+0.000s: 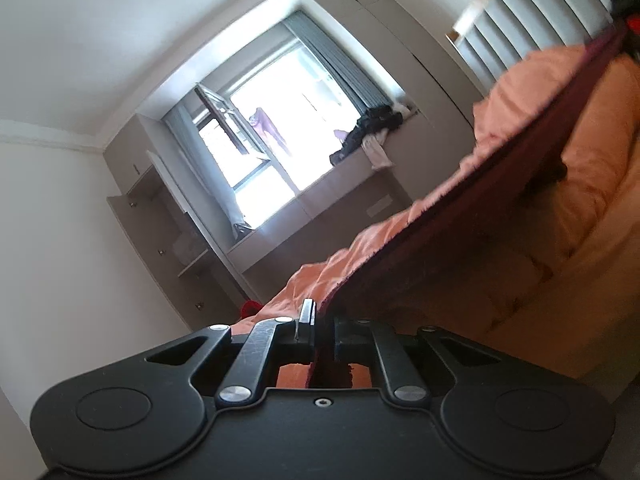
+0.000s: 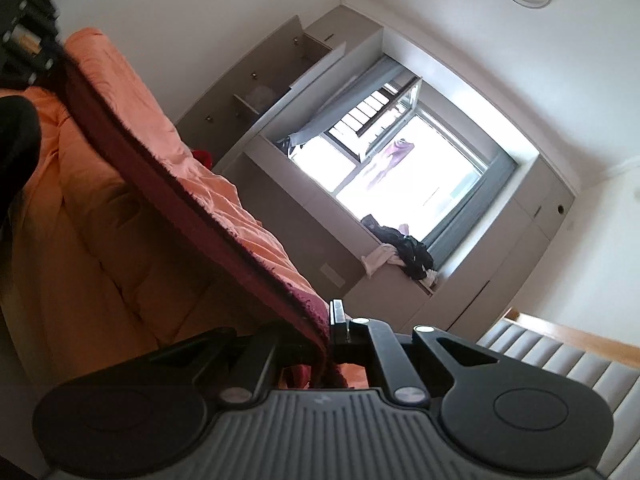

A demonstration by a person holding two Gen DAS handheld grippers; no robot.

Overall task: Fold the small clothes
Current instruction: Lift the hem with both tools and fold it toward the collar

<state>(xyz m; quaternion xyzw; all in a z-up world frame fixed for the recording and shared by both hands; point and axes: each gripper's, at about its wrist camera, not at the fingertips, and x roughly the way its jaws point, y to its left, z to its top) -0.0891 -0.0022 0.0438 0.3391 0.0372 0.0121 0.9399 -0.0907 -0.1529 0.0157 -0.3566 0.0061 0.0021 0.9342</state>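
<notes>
Both pairs of tongs are pinched tight on the same dark red cloth (image 1: 460, 216), a small garment or towel with a fuzzy edge, stretched taut in the air between them. In the left wrist view, the left tongs (image 1: 320, 330) sit at about 6 o'clock, their jaws nearly together with the cloth's corner caught between them and a scrap of it hanging behind the fingers. From there the cloth runs edge-on toward 1 o'clock, rising across the frame to the far upper right, where its other end is blurred. In the right wrist view, the right tongs (image 2: 330, 330) also sit near 6 o'clock, clamped narrow on the opposite corner, and the cloth (image 2: 168, 168) climbs toward 10 o'clock, where the other black tool (image 2: 28, 36) shows at the frame's upper left corner. Below the stretched cloth lies a bed with an orange quilt (image 1: 592, 184), rumpled and tufted. A bright window (image 1: 276, 132) with grey curtains fills the middle of both views, and a heap of dark clothes (image 2: 408, 252) lies on its sill.
</notes>
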